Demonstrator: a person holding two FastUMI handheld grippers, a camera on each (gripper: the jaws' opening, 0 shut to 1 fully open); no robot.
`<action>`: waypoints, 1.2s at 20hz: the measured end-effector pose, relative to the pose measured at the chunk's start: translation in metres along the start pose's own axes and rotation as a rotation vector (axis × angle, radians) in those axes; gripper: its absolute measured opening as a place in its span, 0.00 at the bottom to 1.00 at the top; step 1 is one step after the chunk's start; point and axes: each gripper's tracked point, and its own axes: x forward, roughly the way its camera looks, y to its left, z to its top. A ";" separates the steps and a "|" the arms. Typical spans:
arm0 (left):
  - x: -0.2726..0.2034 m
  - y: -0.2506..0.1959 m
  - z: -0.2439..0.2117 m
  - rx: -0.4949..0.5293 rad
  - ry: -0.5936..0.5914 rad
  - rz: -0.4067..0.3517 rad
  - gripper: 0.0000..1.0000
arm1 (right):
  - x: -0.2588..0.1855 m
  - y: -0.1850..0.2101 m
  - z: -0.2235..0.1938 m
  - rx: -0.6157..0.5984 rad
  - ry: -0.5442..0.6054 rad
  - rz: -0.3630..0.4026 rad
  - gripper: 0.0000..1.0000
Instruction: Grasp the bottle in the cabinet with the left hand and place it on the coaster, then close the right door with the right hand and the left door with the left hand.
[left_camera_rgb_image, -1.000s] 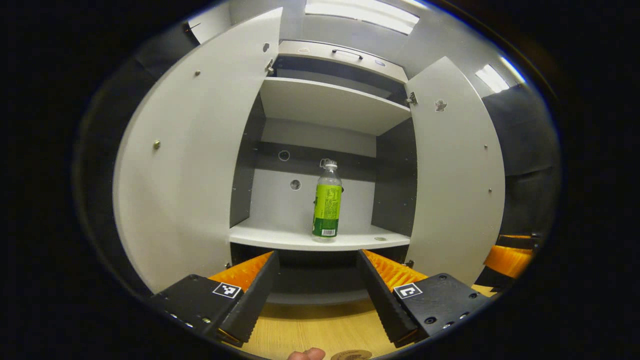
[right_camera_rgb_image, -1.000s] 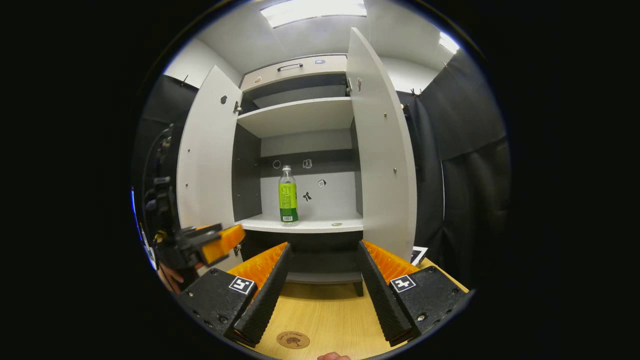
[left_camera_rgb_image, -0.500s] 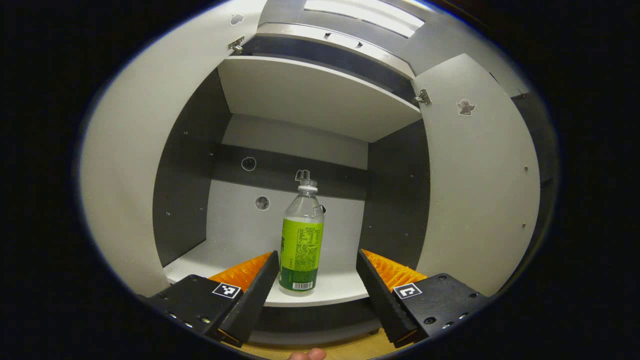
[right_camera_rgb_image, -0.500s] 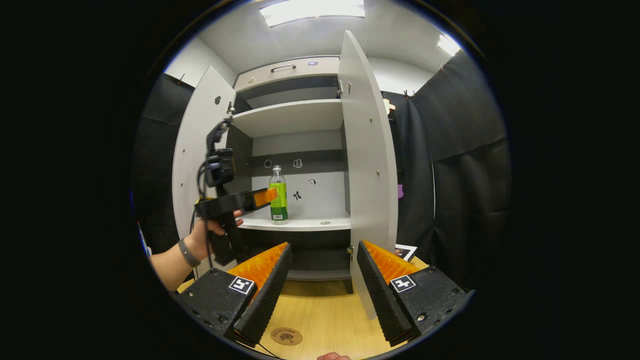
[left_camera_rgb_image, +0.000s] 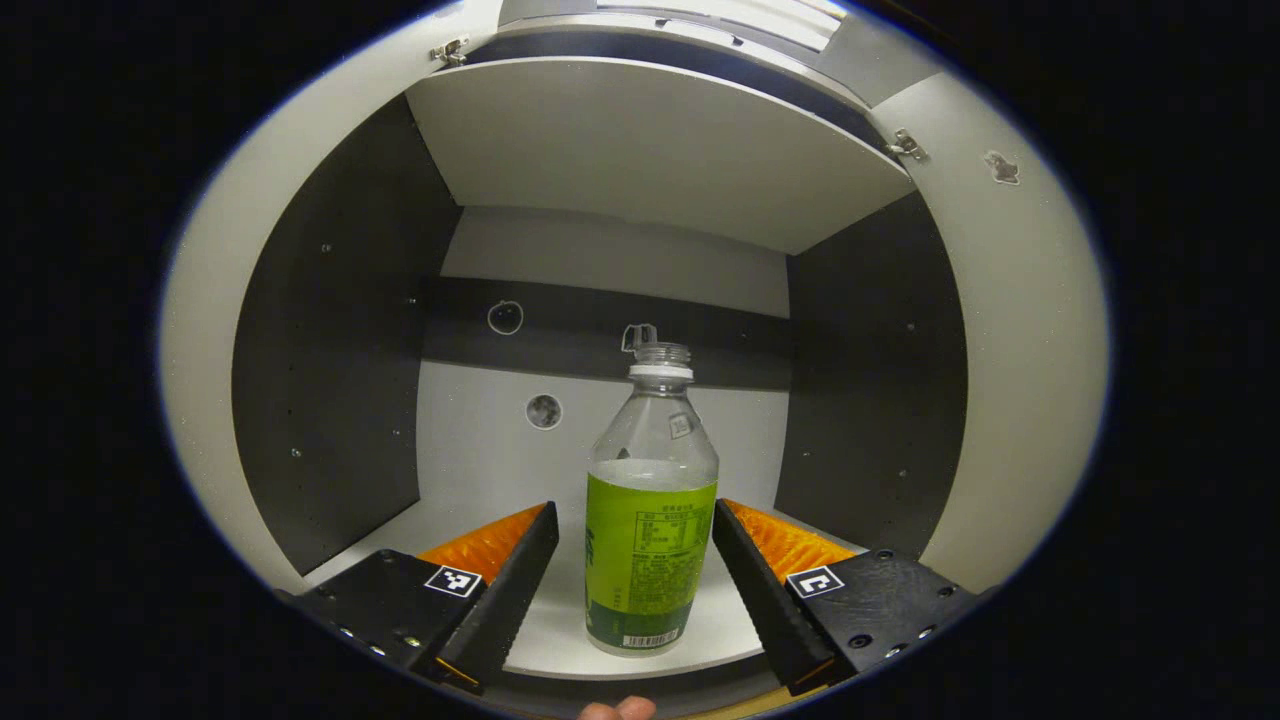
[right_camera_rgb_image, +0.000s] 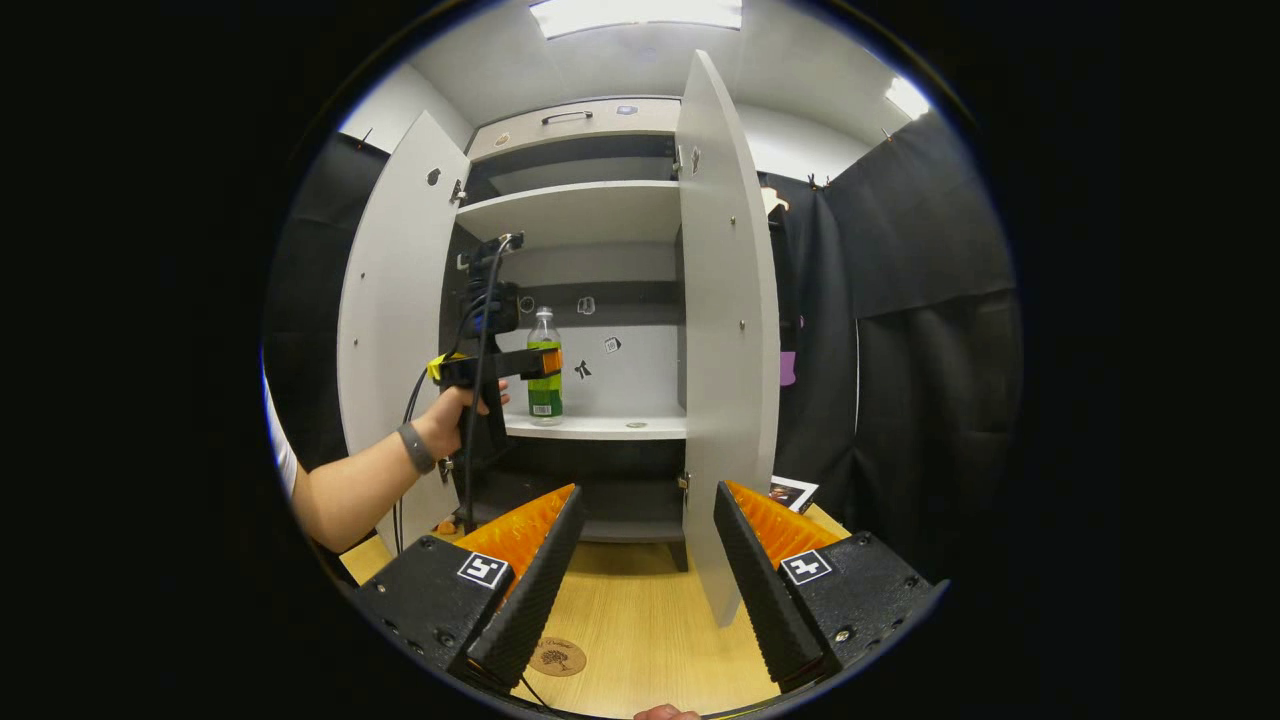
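In the left gripper view, the left hand-held gripper (left_camera_rgb_image: 632, 560) is reaching into the cabinet with its two fingers spread wide, one on each side of the bottle (left_camera_rgb_image: 651, 500). The fingers are not squeezing it yet; there is a small gap on the left side, and on the right I cannot tell if the finger is touching. They are standing wide so the bottle can fit between them before the pinch. The bottle is standing upright on the shelf (left_camera_rgb_image: 700, 630), near its front edge, so it is easy to reach. In the right gripper view, the right hand-held gripper (right_camera_rgb_image: 640, 580) is waiting low over the counter (right_camera_rgb_image: 640, 640), fingers apart and holding nothing, because its door job comes later. The coaster (right_camera_rgb_image: 557, 657) is lying flat on the counter, ready for the bottle. Farther off, the right door (right_camera_rgb_image: 725, 330) and left door (right_camera_rgb_image: 395, 300) are standing open.
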 end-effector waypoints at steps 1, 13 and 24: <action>0.004 0.000 -0.003 0.001 0.010 0.002 0.95 | 0.000 0.000 0.000 -0.003 0.002 -0.001 0.81; 0.004 -0.007 0.009 0.022 0.017 -0.027 0.72 | 0.002 -0.006 -0.001 -0.001 -0.001 -0.007 0.81; -0.105 0.000 0.010 0.036 -0.029 -0.065 0.72 | -0.001 0.004 -0.003 0.040 0.002 0.029 0.81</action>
